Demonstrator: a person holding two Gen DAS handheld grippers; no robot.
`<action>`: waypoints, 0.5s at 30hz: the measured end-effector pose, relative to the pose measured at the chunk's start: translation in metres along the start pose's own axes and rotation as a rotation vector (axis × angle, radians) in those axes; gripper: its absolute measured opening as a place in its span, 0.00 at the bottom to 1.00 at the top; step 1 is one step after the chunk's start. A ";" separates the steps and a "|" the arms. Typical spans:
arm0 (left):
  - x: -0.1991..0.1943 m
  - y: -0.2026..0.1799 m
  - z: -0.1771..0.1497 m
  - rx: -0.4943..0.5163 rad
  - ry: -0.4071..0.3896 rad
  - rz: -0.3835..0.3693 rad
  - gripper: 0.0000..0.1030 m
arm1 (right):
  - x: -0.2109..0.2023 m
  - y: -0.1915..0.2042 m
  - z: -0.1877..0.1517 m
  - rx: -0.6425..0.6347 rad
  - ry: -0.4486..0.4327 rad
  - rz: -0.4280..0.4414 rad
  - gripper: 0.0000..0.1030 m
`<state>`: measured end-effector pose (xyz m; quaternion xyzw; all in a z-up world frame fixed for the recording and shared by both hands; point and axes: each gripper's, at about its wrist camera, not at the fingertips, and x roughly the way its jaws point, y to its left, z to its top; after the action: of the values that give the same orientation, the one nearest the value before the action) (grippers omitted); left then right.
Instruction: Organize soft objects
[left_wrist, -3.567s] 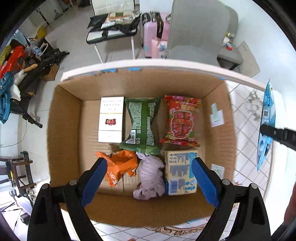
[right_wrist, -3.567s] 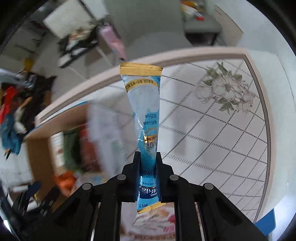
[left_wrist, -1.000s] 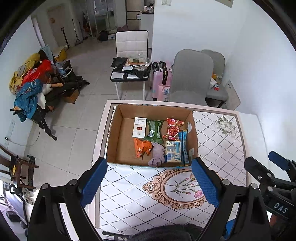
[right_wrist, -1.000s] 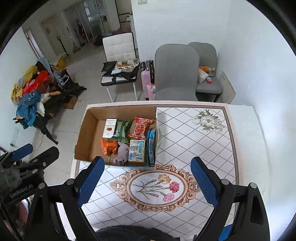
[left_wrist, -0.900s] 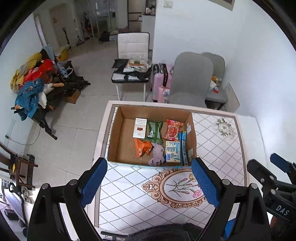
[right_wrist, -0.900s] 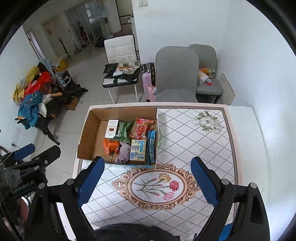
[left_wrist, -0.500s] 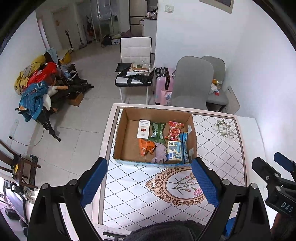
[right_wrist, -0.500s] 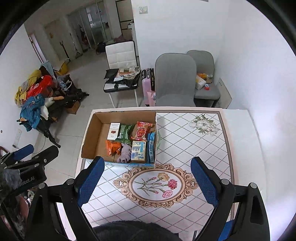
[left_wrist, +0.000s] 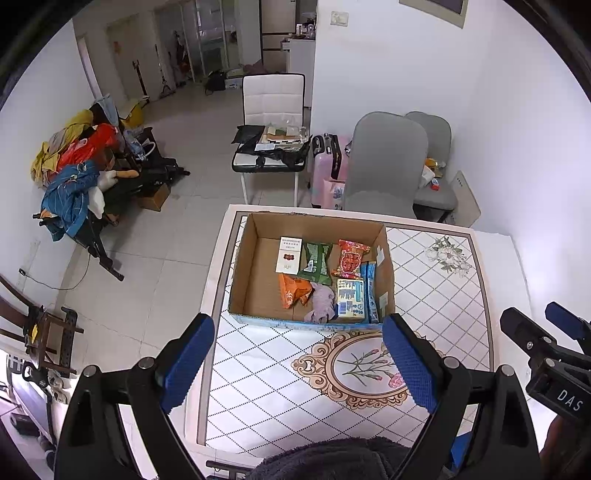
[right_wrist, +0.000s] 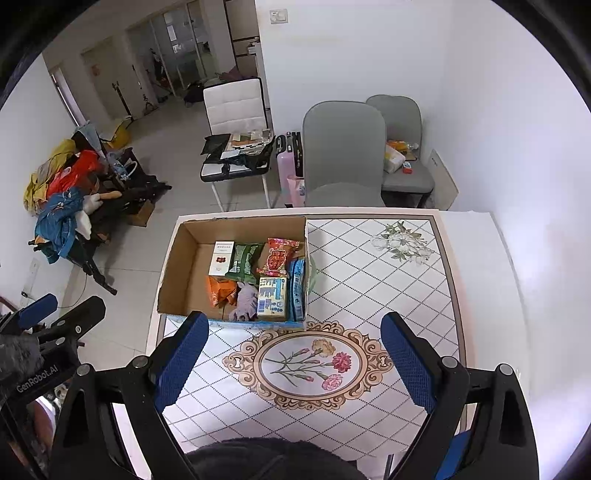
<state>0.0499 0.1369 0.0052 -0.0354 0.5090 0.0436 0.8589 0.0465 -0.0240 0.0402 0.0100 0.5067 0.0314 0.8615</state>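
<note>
A cardboard box (left_wrist: 242, 266) (right_wrist: 170, 266) stands on the far left part of the patterned table (left_wrist: 436, 295). In it lie a white carton (left_wrist: 289, 254), a green packet (left_wrist: 314, 257), a red packet (left_wrist: 351, 259), an orange packet (left_wrist: 291, 291), a purple cloth (left_wrist: 320, 302), a yellow-blue pack (left_wrist: 350, 303) and a blue pouch (right_wrist: 297, 284) on edge at the right wall. My left gripper (left_wrist: 297, 363) and right gripper (right_wrist: 293, 360) are open, empty and high above the table's near side.
Two grey chairs (right_wrist: 343, 155), a pink suitcase (right_wrist: 290, 166) and a white chair with clutter (right_wrist: 236, 147) stand beyond the table. A pile of clothes (left_wrist: 74, 173) lies at the left wall. A white wall runs along the right.
The right gripper has let go of the blue pouch, which now stands in the box. Both grippers have risen far above the table and keep rising slightly.
</note>
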 end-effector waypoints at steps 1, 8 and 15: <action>0.001 0.000 0.000 -0.001 0.000 -0.001 0.91 | 0.001 0.000 0.001 -0.001 -0.001 -0.002 0.93; 0.002 0.000 -0.001 0.002 0.003 -0.003 0.91 | 0.002 0.002 0.000 -0.002 0.004 -0.010 0.93; 0.003 0.000 -0.001 0.005 0.006 0.002 0.91 | 0.004 0.004 -0.001 -0.004 0.013 -0.030 0.93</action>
<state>0.0503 0.1368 0.0020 -0.0326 0.5117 0.0430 0.8575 0.0470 -0.0203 0.0362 0.0004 0.5121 0.0196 0.8587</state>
